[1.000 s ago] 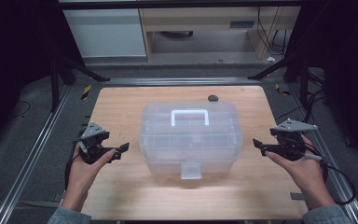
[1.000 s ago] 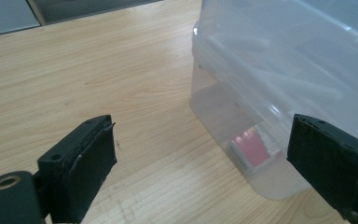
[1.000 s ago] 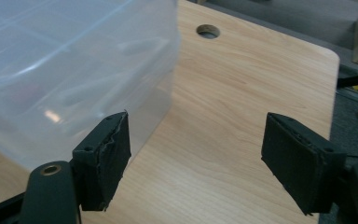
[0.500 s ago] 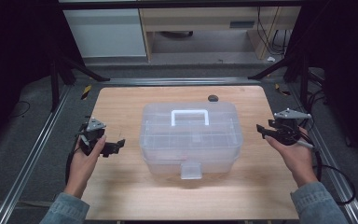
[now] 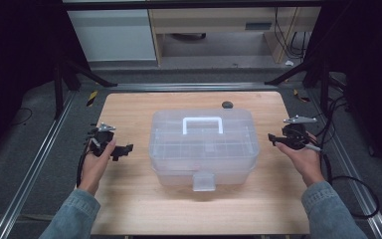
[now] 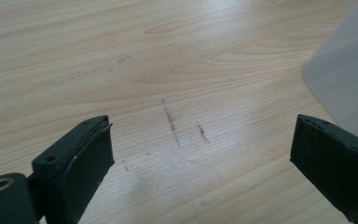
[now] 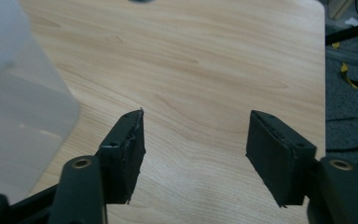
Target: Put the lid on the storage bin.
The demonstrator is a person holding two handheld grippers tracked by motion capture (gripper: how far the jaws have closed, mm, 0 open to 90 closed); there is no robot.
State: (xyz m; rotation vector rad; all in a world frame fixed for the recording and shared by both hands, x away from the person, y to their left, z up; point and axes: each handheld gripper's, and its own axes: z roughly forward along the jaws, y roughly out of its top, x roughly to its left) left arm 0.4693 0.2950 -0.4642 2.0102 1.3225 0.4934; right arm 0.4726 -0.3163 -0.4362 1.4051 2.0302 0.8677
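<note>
Two grippers flanking one clear plastic box at mid-table, white handle on top, lid shut. Left gripper low over bare wood just left of box, jaws wide apart, nothing between, box corner at right edge of its own view. Right gripper just off box's right side, jaws parted after a closing then reopening, empty, bare tabletop between pads. Small dark round thing behind box

High view looks steeply down on the bench; both gripper views skim low, sharing the box.
</note>
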